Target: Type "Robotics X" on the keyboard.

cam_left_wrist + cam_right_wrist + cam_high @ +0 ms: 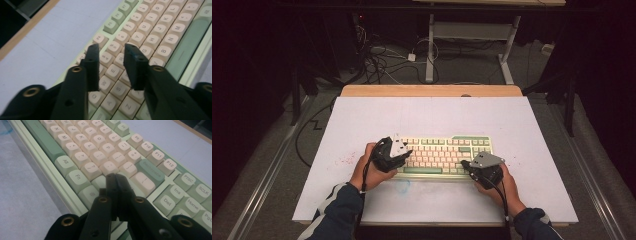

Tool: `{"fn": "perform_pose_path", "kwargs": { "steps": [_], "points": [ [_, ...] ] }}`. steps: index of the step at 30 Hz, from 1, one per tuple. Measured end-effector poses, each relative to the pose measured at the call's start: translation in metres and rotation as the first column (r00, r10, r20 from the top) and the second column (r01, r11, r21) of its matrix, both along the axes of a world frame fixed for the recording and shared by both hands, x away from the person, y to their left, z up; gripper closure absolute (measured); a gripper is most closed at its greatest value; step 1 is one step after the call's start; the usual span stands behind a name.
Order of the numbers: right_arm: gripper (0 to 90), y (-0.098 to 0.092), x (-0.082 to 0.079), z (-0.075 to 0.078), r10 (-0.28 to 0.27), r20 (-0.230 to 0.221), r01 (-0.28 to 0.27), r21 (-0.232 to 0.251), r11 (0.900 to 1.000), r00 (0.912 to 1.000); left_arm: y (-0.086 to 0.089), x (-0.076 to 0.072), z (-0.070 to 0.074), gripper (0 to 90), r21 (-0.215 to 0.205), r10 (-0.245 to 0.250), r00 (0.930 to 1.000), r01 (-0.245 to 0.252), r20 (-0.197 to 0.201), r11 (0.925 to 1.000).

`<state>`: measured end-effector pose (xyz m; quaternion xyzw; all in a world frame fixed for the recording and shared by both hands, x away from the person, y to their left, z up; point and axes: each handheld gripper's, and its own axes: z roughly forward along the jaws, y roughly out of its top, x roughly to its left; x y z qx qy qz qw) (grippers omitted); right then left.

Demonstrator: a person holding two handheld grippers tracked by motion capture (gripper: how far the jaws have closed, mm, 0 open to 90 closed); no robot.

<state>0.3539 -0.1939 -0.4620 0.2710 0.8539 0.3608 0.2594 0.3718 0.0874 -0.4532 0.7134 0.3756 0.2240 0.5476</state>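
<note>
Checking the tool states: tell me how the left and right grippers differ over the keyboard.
The left gripper has its jaws apart with nothing between them; the right gripper has them shut together. The left hovers over the letter keys at the keyboard's left end, the right at its right end. Both are black.

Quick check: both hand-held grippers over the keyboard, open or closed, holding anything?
Left hand-held gripper: open, nothing between its jaws, above the keyboard.
Right hand-held gripper: closed, holding nothing, tips at the keys.
</note>
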Motion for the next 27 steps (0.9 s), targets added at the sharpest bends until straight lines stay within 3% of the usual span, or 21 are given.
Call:
{"fn": "perform_pose_path", "kwargs": {
  "steps": [1, 2, 9, 15, 27],
  "points": [
    [90.0, 0.0, 0.0, 0.0, 0.0, 0.0, 0.0, 0.0, 1.0, 1.0, 0.004, -0.003, 0.001, 58.8, -0.005, -0.001, 0.9999, 0.001, 0.012, 1.0],
    [90.0, -0.001, 0.0, 0.001, 0.004, -0.004, -0.004, 0.002, 1.0, 1.0, 0.011, -0.009, 0.003, 49.4, -0.034, -0.01, 0.9995, 0.011, 0.029, 0.9993],
    [90.0, -0.006, -0.005, 0.011, 0.013, 0.014, -0.014, 0.047, 0.999, 0.9998, 0.025, -0.022, 0.0, 26.7, -0.054, 0.021, 0.9961, -0.016, 0.086, 0.9984],
    [90.0, -0.01, -0.007, 0.016, 0.011, 0.022, -0.013, 0.065, 0.998, 0.9997, 0.035, -0.037, 0.0, 22.6, -0.096, 0.041, 0.9926, -0.03, 0.115, 0.9949],
    [90.0, -0.01, -0.005, 0.022, 0.007, 0.028, -0.009, 0.074, 0.997, 0.9996, 0.055, -0.057, -0.015, 21.5, -0.073, 0.047, 0.9922, -0.039, 0.116, 0.9966]
  ]
}}
